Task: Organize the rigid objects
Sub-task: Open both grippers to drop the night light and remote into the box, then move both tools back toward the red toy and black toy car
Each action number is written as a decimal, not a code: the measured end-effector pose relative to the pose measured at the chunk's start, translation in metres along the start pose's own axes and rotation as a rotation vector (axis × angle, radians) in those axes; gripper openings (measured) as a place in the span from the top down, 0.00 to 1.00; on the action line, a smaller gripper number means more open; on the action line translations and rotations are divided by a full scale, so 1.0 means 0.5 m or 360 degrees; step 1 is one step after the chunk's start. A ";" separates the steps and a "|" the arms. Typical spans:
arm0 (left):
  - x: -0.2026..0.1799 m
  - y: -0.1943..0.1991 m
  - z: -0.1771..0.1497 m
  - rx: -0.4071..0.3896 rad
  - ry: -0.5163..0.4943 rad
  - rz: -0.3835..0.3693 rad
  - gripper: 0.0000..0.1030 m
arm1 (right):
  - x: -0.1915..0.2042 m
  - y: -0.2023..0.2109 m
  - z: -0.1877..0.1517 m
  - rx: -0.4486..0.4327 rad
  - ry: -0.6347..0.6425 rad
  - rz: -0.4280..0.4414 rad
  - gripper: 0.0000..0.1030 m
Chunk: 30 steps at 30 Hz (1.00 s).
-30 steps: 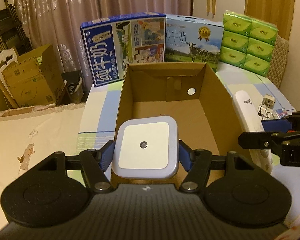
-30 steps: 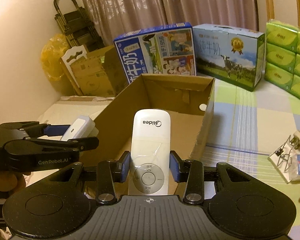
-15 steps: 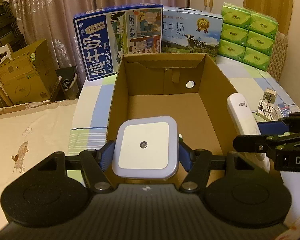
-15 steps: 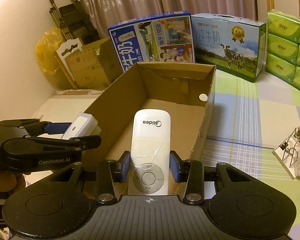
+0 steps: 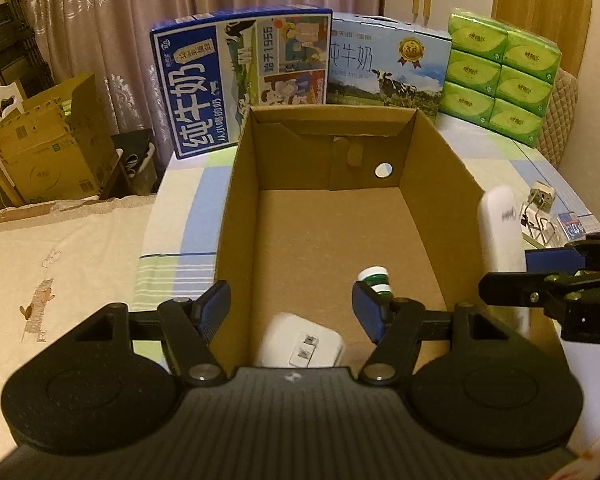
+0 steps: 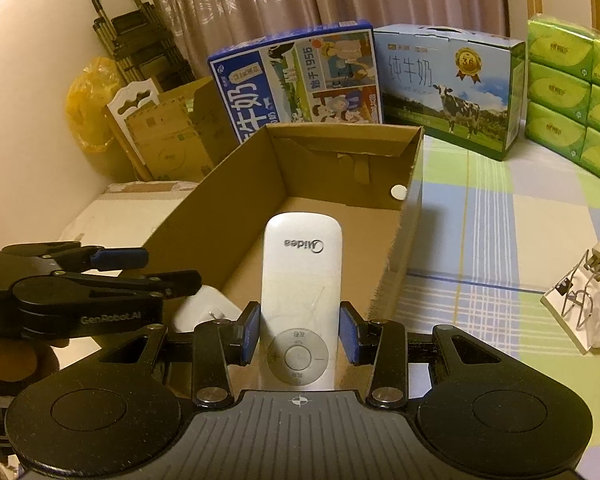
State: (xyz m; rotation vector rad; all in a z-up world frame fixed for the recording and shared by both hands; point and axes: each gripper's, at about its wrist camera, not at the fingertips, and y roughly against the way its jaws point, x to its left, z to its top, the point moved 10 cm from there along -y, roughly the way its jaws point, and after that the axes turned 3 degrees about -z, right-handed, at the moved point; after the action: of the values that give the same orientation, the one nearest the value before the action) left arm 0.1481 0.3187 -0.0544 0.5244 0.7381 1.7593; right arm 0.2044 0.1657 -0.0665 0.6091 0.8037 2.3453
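An open cardboard box [image 5: 236, 208] stands on the checked table; it also shows in the right wrist view [image 6: 236, 184]. My left gripper [image 5: 292, 304] is open above the box's near end. The white square night light [image 5: 300, 346] lies plug side up in the box below it, blurred, and shows in the right wrist view [image 6: 204, 308]. A small green-and-white bottle [image 5: 376, 280] lies in the box. My right gripper [image 6: 300, 332] is shut on a white Midea remote [image 6: 300, 280] over the box's right side; the remote shows in the left wrist view [image 5: 500, 240].
Two milk cartons [image 5: 244, 76] and green tissue packs [image 5: 500, 76] stand behind the box. A plug, wire clip and small items [image 6: 588, 292] lie on the table to the right. Cardboard boxes [image 5: 48, 144] stand on the floor at left.
My left gripper has opened and let go of the night light, which has dropped into the box. Both grippers have moved closer over the box. The right gripper still holds the remote.
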 end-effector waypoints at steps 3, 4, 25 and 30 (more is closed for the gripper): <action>0.002 0.010 0.006 -0.0016 0.0009 0.0002 0.39 | 0.001 0.004 0.003 -0.0013 0.0002 0.0007 0.71; 0.001 0.012 0.007 -0.0020 0.0009 0.0001 0.39 | 0.002 0.004 0.004 -0.0013 0.0001 0.0010 0.71; -0.046 0.088 0.000 -0.0073 0.0008 -0.0016 0.39 | -0.016 0.097 -0.019 -0.0105 -0.0061 0.0014 0.71; -0.094 0.129 0.003 -0.0120 -0.0010 -0.0051 0.39 | -0.047 0.160 -0.044 -0.0158 -0.0116 -0.0028 0.71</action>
State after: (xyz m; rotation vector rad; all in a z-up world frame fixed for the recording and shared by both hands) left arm 0.1196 0.2611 -0.0071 0.4648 0.6696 1.7479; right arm 0.1789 0.0896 -0.0345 0.6384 0.6536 2.3176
